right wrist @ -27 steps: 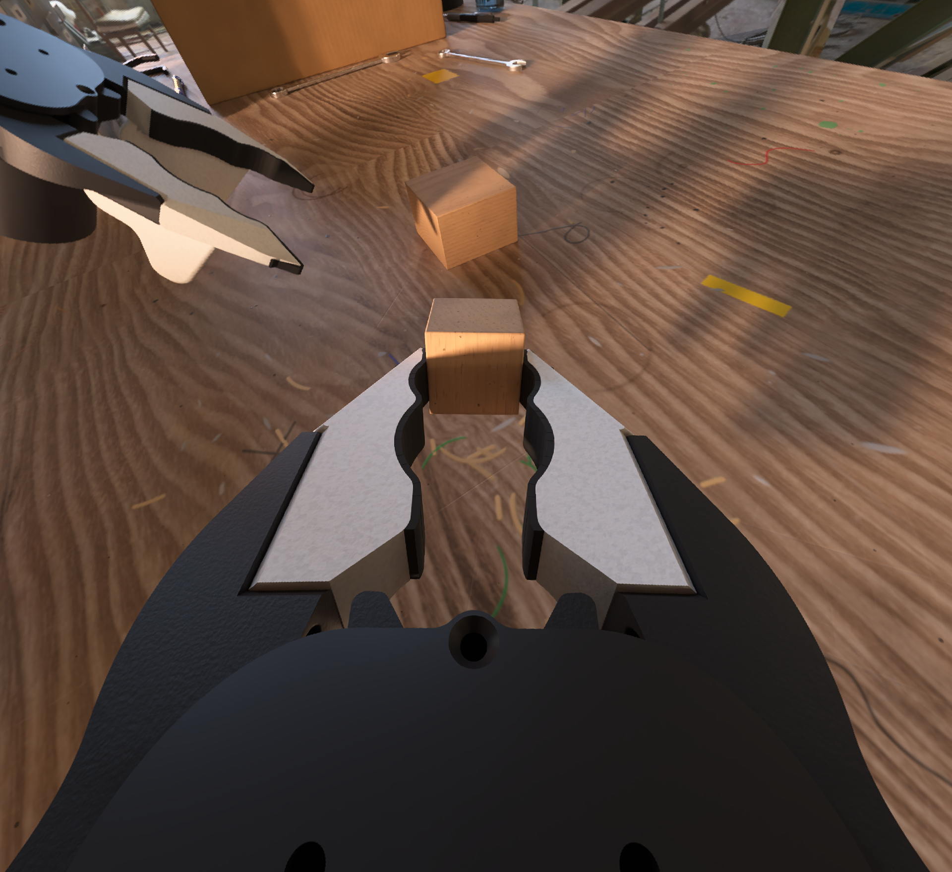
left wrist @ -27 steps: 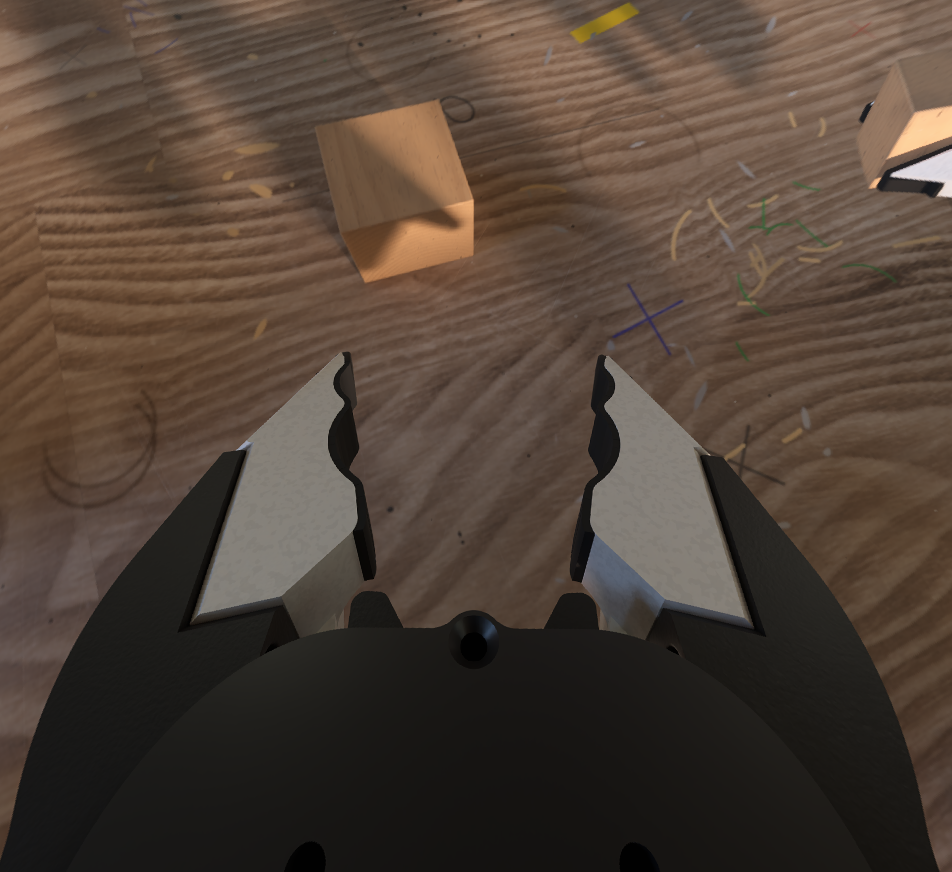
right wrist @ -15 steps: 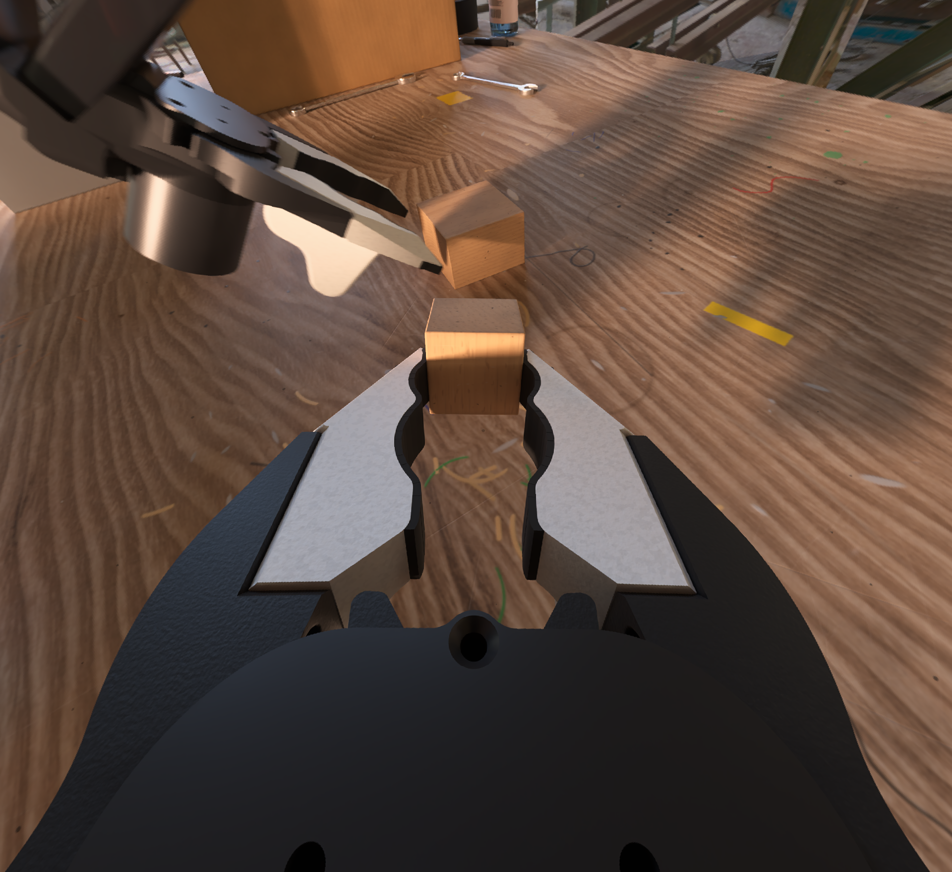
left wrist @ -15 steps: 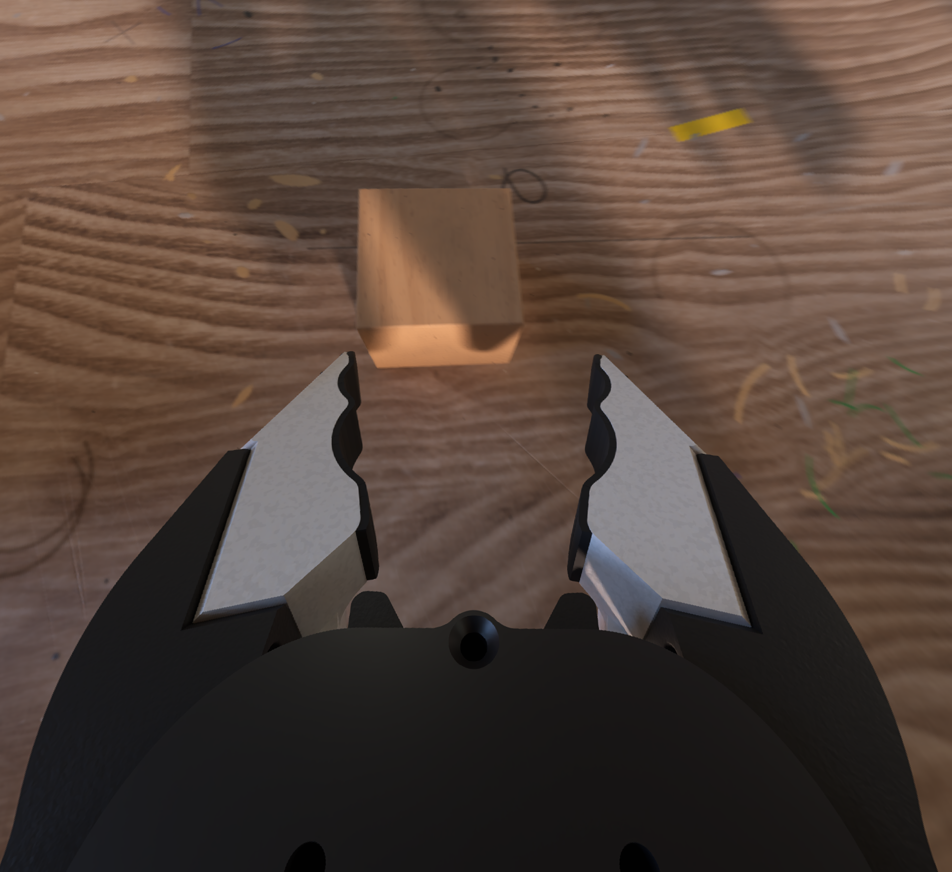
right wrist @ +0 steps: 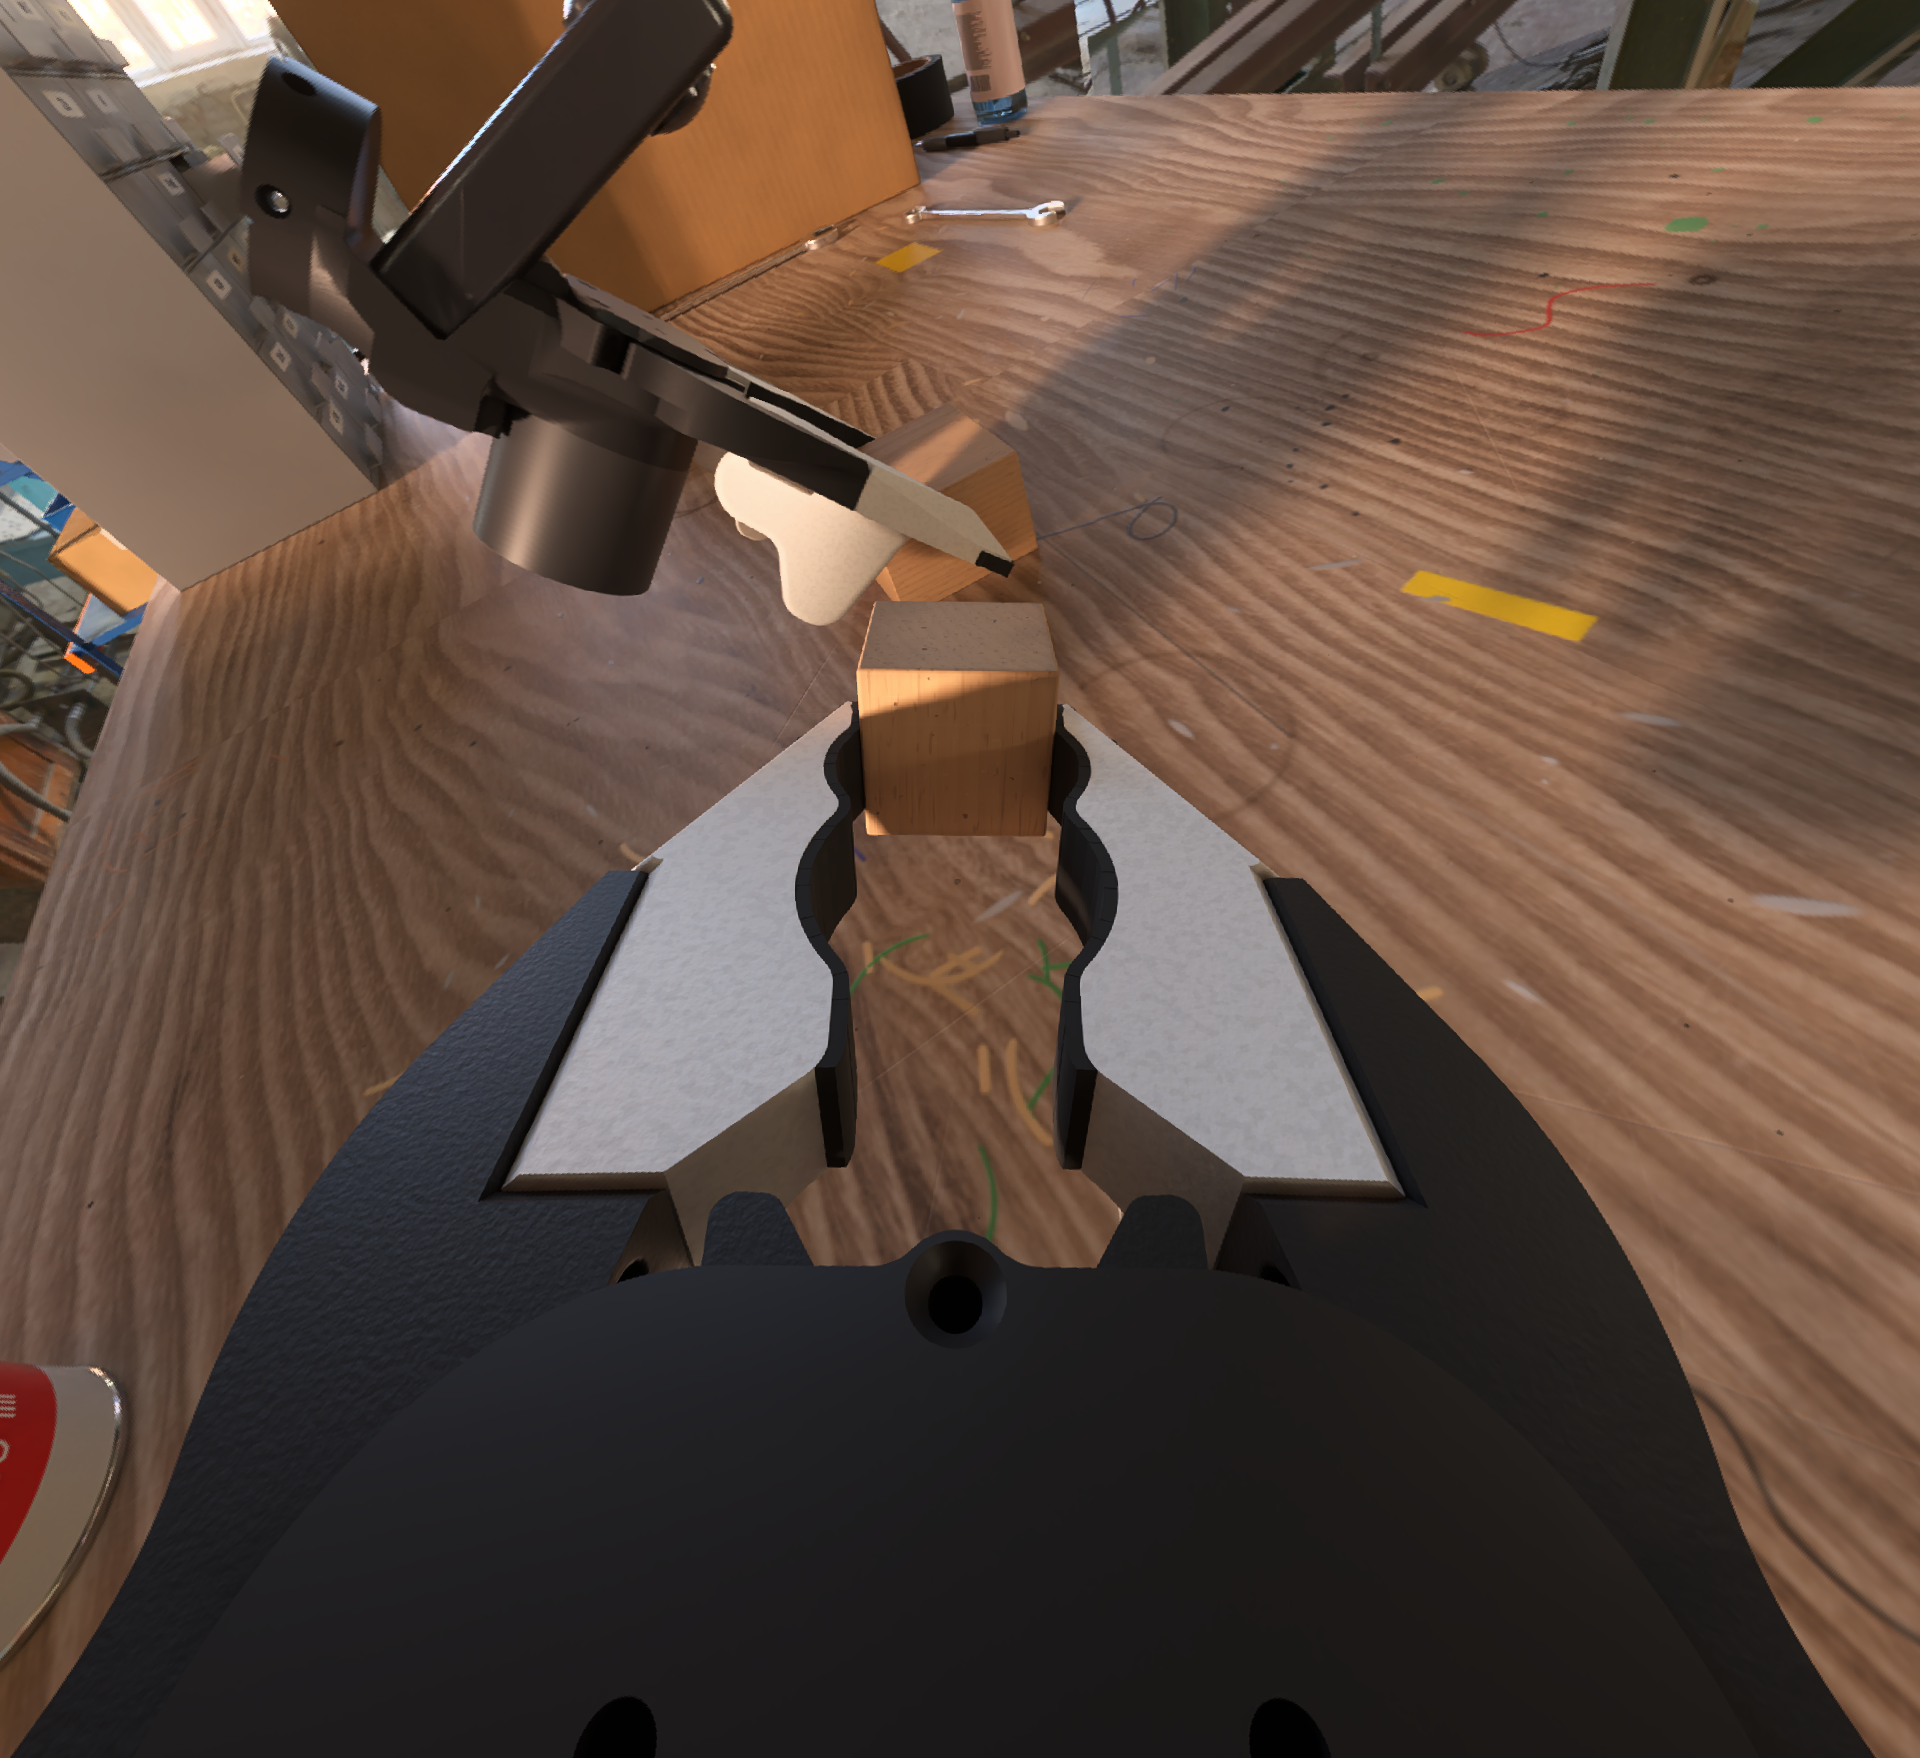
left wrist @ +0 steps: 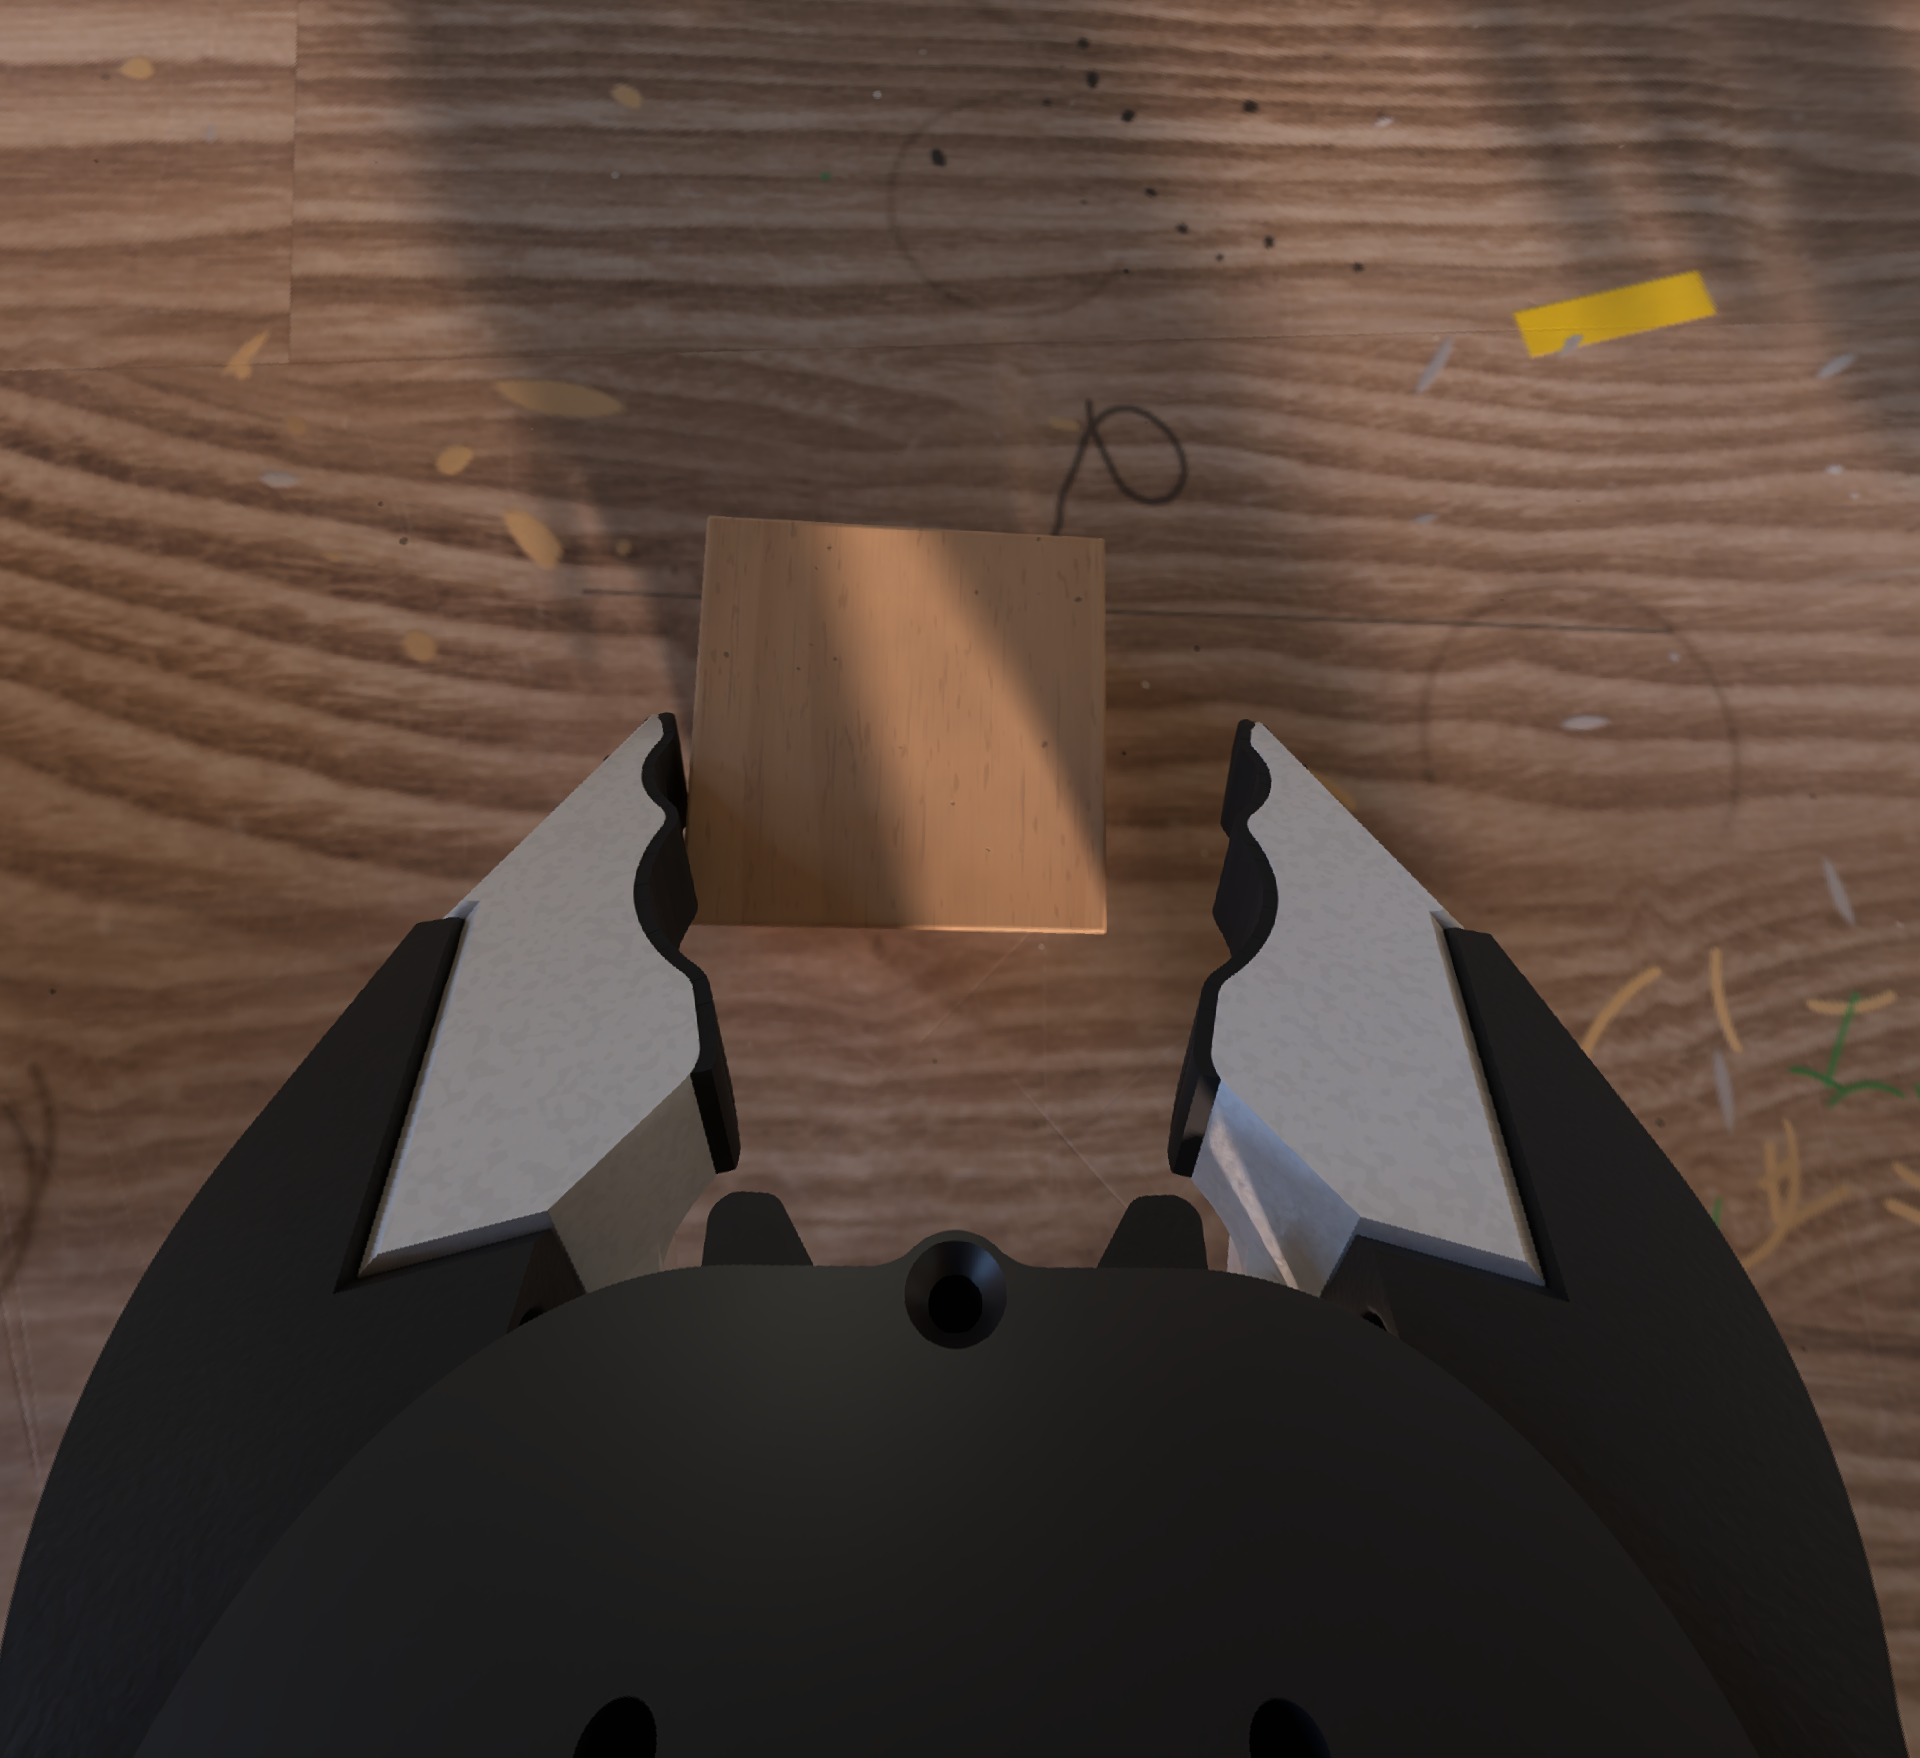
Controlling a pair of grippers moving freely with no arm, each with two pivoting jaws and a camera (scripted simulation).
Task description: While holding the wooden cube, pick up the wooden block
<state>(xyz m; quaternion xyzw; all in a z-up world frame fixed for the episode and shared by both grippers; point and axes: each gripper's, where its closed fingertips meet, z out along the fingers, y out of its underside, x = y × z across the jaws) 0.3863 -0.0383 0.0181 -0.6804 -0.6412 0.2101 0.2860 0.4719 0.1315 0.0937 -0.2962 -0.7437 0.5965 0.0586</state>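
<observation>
My right gripper [right wrist: 956, 732] is shut on the small wooden cube [right wrist: 954, 732] and holds it above the table. The wooden block [left wrist: 899, 732], larger and pale, lies on the wooden table [left wrist: 312, 773]. My left gripper [left wrist: 956, 742] is open and points down over it, with the block's near half between the jaws. The left fingertip sits against the block's left side; the right finger stands apart from it. In the right wrist view the left gripper [right wrist: 935, 529] hangs over the block [right wrist: 977, 482], which it partly hides, just beyond the cube.
A tall orange-brown box [right wrist: 582, 46] stands at the table's far left, a white panel [right wrist: 125, 358] beside it. A blue bottle [right wrist: 982, 35], a wrench [right wrist: 987, 214] and yellow tape strips [right wrist: 1496, 607] lie farther off. A red and metal object [right wrist: 42, 1500] shows at the lower left.
My left gripper has moved forward and down, tilting to look straight down, so the block now sits between its open jaws. My right gripper has kept hold of the cube.
</observation>
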